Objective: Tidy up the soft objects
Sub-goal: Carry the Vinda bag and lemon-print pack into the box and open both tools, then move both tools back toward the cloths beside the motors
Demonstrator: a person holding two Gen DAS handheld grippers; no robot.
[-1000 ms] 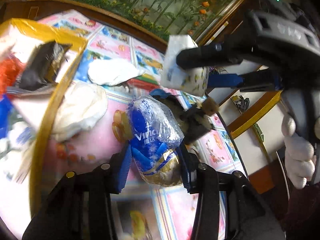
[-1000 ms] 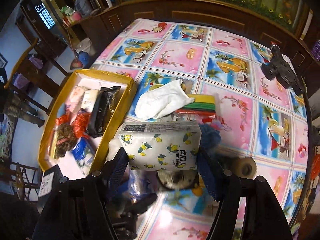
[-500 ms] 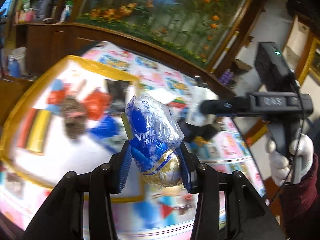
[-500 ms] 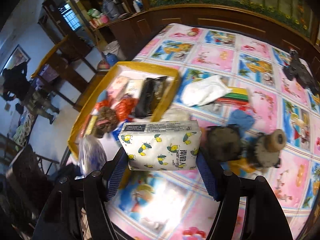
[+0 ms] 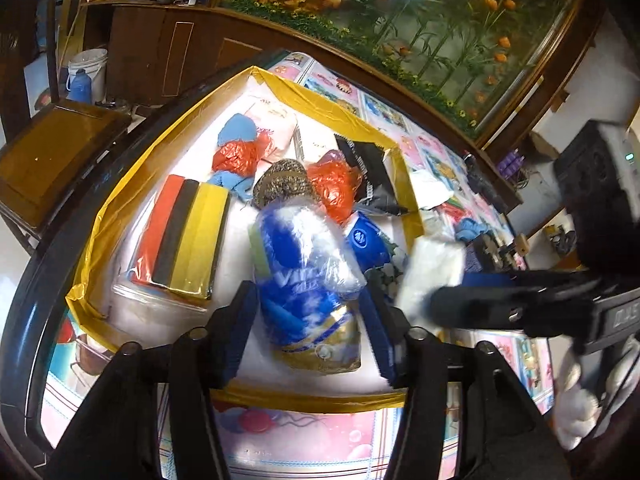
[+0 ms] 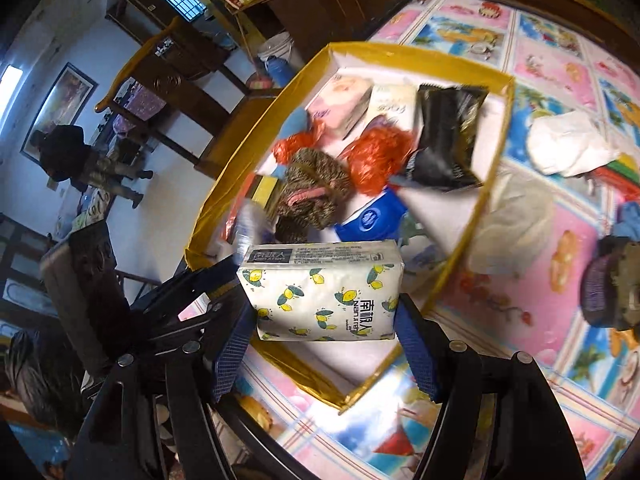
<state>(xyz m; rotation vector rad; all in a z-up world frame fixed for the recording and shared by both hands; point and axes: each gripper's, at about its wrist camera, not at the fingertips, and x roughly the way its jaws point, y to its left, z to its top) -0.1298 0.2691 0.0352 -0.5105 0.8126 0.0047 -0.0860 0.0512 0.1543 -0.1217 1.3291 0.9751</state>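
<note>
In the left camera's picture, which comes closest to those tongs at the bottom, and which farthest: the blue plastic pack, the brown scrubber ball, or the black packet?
1. Blue plastic pack: nearest, right between the left tongs, which have just been opening.
2. Brown scrubber ball: farther in, mid-box, behind the pack.
3. Black packet: farthest, leaning at the yellow box's far right corner.

My left gripper (image 5: 308, 332) shows black arms, blue ribbed pads, silver screws; beside it, a white-gloved hand (image 5: 576, 404), maroon sleeve.
</note>
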